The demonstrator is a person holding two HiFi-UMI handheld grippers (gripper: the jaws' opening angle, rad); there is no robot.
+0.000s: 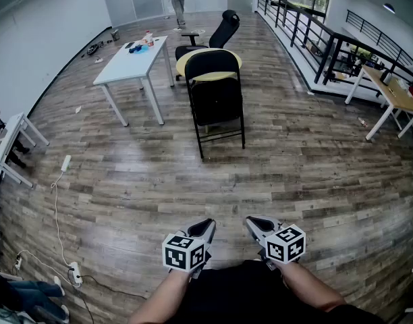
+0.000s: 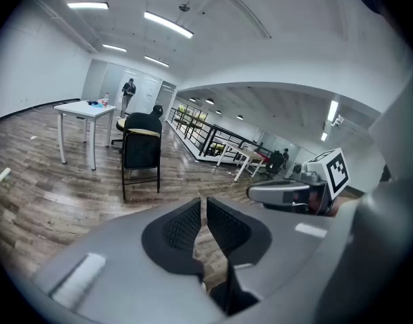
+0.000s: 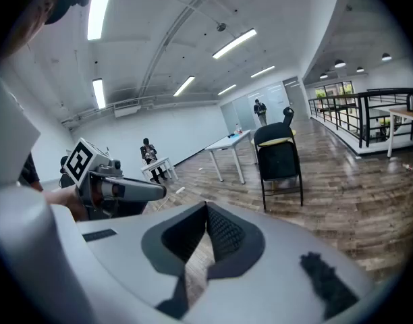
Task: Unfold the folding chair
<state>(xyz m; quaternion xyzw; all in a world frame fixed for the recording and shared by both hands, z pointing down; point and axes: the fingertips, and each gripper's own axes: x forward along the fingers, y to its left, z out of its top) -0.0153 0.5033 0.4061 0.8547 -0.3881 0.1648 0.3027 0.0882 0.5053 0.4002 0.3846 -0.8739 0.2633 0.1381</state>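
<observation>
Likely stiff and weighty, the folding chair (image 1: 216,100) stands well off — take the backrest top and seat edge. Left gripper (image 1: 205,229) barely ajar, right gripper (image 1: 255,224) closed — both empty.

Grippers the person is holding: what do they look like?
The hand-held left gripper and right gripper match: smooth grey shells with black, ridged fingers. Each carries a white cube printed with black square markers. No cables show. The person's forearms are bare, above dark clothing.
</observation>
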